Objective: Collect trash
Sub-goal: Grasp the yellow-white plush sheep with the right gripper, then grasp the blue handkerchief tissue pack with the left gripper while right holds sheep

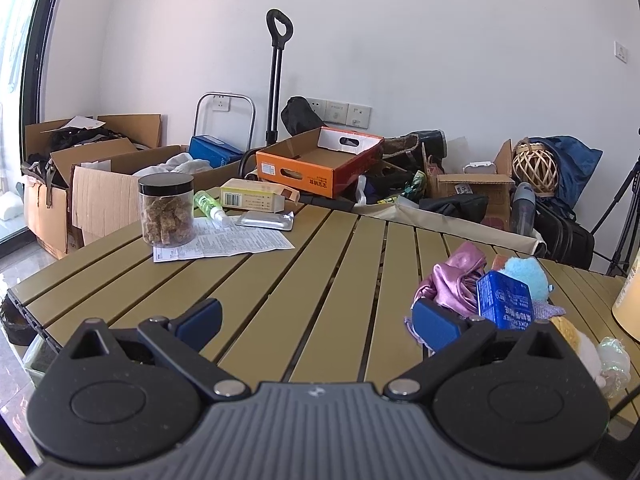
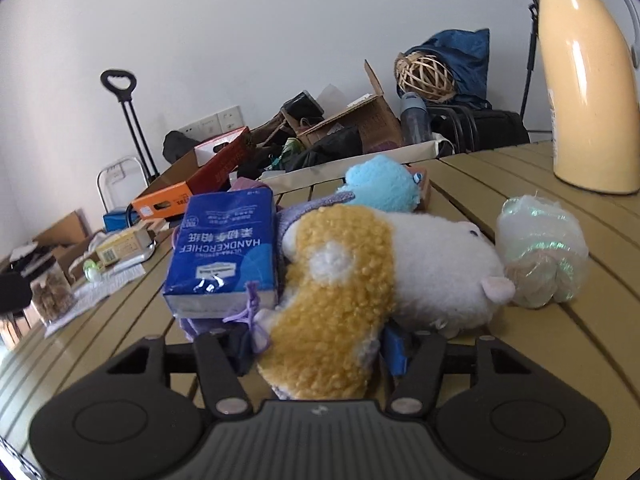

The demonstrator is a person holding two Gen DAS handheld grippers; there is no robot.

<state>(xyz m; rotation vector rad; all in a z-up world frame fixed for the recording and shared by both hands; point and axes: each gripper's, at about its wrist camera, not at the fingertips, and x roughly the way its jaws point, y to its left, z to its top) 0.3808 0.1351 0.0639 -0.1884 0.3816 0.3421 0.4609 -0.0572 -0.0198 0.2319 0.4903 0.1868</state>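
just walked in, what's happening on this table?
Trash pickup on a slatted table. The right gripper has its fingers on either side of a yellow-and-white plush toy, which lies against a blue tissue pack; whether it is clamped is unclear. The left gripper is open and empty over bare slats. A crumpled clear wrapper sits beside the plush, untouched.

The left black two-finger claw (image 1: 316, 322) hovers low over the slatted table, its blue-padded fingers (image 1: 202, 318) spread wide with nothing between them. The right black claw (image 2: 320, 346) sits closed around a yellow-and-white plush toy (image 2: 360, 280), blue pads (image 2: 394, 350) pressing both flanks.
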